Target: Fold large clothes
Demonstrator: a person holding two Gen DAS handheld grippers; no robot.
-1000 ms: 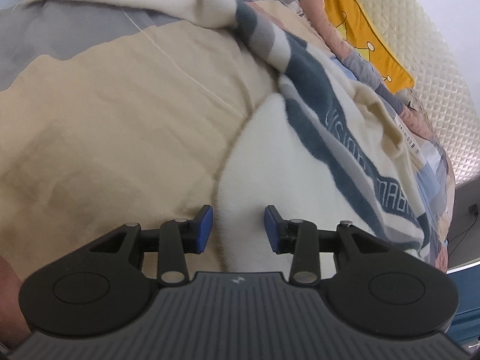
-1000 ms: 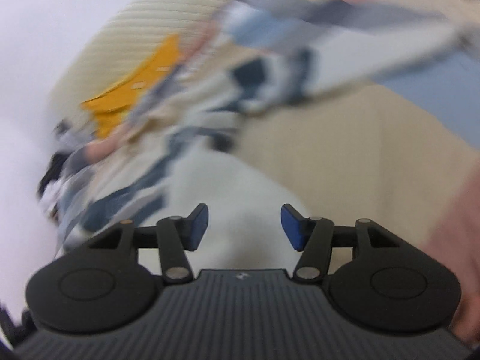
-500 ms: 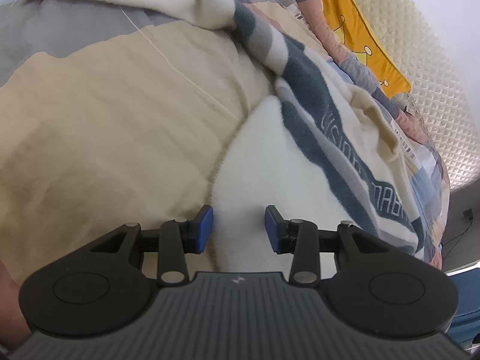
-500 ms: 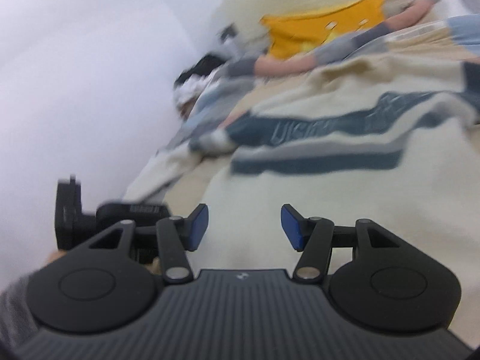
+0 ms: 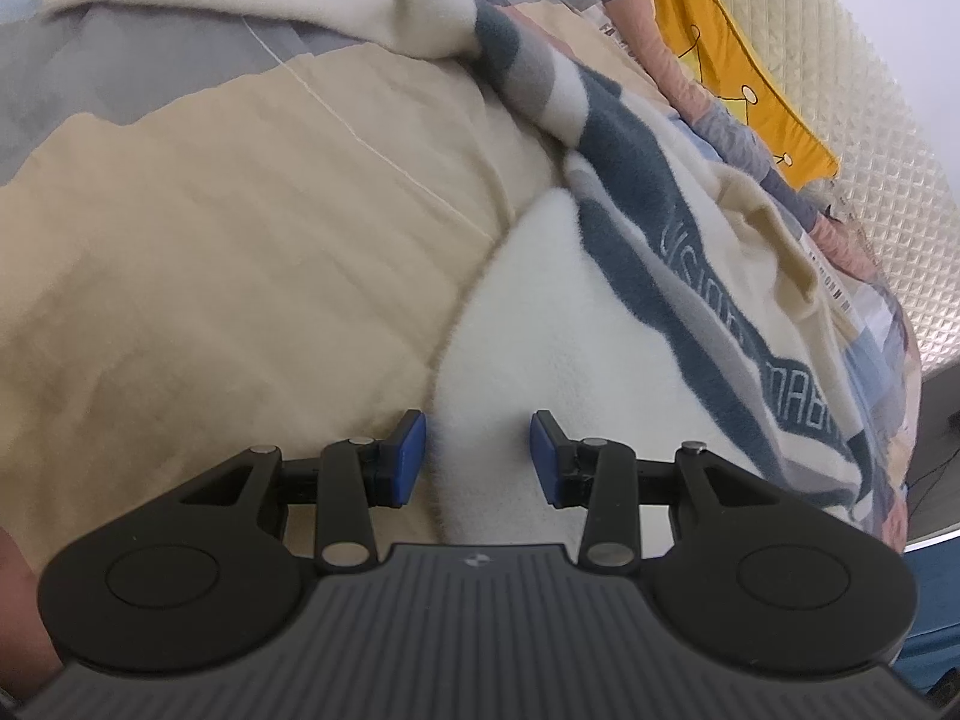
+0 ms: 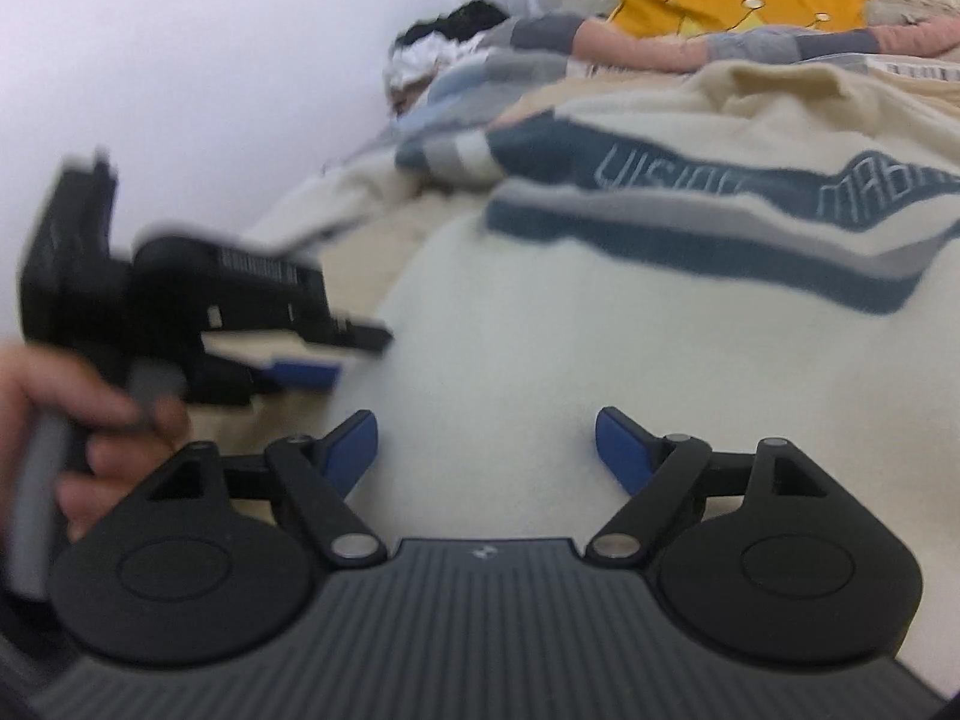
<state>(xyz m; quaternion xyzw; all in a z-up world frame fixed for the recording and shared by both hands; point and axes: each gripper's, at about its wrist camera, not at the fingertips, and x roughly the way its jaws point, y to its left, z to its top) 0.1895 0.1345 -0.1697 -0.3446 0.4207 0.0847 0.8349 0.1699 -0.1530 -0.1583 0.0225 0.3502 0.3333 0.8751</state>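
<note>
The fleece sweater (image 5: 528,324) lies on the bed ahead of my grippers. My left gripper (image 5: 478,459) straddles its cream hem, partly parted, pads clear; my right gripper (image 6: 486,450) is opening above it, holding nothing.

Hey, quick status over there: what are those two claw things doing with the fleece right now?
Left gripper open astride the white fleece edge. Right gripper opening above it, nothing held. Nothing in the way.

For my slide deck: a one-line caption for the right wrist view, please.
Right gripper, jaws opening, above the white fleece garment; left gripper at its edge.
</note>
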